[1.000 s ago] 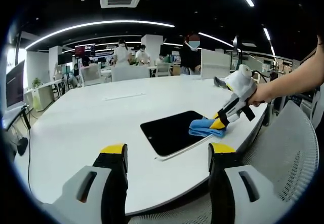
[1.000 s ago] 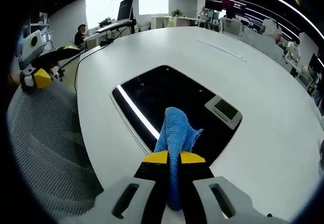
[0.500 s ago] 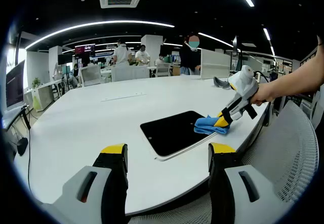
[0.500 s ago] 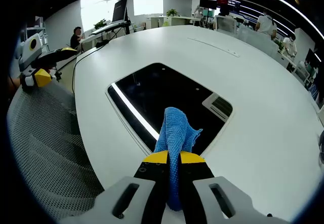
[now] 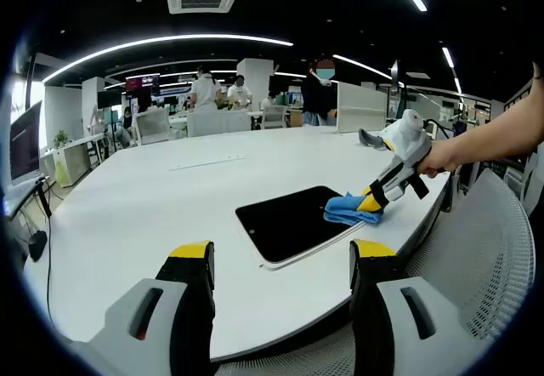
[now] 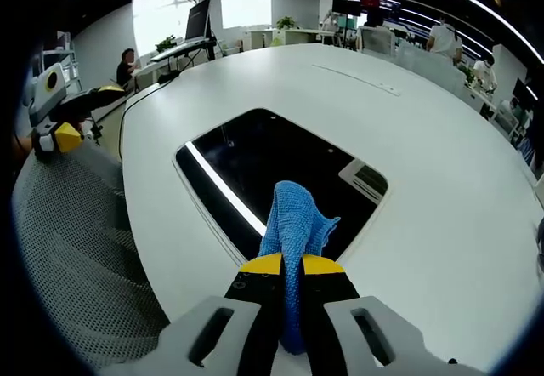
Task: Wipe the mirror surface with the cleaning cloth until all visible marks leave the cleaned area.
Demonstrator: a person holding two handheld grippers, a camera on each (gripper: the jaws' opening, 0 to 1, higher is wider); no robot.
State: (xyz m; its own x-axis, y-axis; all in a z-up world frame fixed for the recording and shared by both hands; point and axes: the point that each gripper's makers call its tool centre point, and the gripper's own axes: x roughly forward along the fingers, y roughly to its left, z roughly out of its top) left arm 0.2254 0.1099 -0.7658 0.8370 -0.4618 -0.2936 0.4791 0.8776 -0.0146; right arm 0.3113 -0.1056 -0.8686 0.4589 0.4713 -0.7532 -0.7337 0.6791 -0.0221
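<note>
Cloth pinched in right claw, pressed on mirror's near edge atop white counter. Left claw gapes, idle. Keep pressure flat, overlap strokes across glass.

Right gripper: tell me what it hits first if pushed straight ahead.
Likely the mirror: the right gripper, shut on the blue cloth, points down at its dark surface, cloth leading. Depth is hard to judge.

The left gripper is showing black jaws tipped in yellow, rising from pale grey slotted housings. The right gripper is wearing the same yellow tips, black jaws and grey slotted shells, with small screws showing.
</note>
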